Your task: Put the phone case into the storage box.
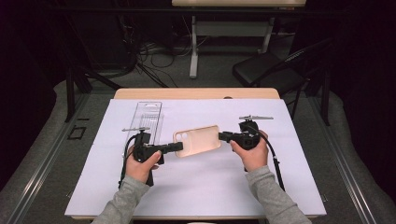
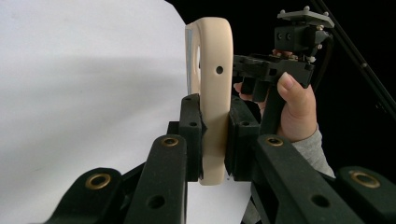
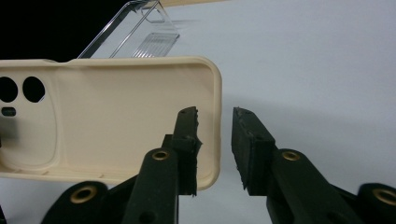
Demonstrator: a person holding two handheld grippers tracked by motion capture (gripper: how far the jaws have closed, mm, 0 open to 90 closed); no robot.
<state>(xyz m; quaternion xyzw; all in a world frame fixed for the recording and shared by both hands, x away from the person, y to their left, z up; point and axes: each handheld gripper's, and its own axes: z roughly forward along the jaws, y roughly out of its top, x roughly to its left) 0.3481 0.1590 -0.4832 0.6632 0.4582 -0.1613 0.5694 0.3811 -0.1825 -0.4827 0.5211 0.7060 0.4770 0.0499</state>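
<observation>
A cream phone case [image 1: 198, 140] with camera cut-outs hangs above the white mat [image 1: 201, 186], stretched between the two grippers. My left gripper [image 1: 178, 146] is shut on the case's camera end; in the left gripper view the case [image 2: 215, 88] stands on edge, pinched between both jaws [image 2: 215, 100]. My right gripper [image 1: 223, 136] is at the opposite end. In the right gripper view its jaws [image 3: 217, 112] stand apart on either side of the case's short edge [image 3: 116, 116], with a gap showing beside the right jaw. The right gripper [image 2: 252, 70] and its hand also appear beyond the case.
A clear plastic package tray [image 1: 147, 119] lies on the mat behind the left gripper, also seen as a clear tray [image 3: 140, 32] past the case. Beyond the wooden table edge [image 1: 196, 93] are a black folding chair [image 1: 271, 70], cables and another table's legs.
</observation>
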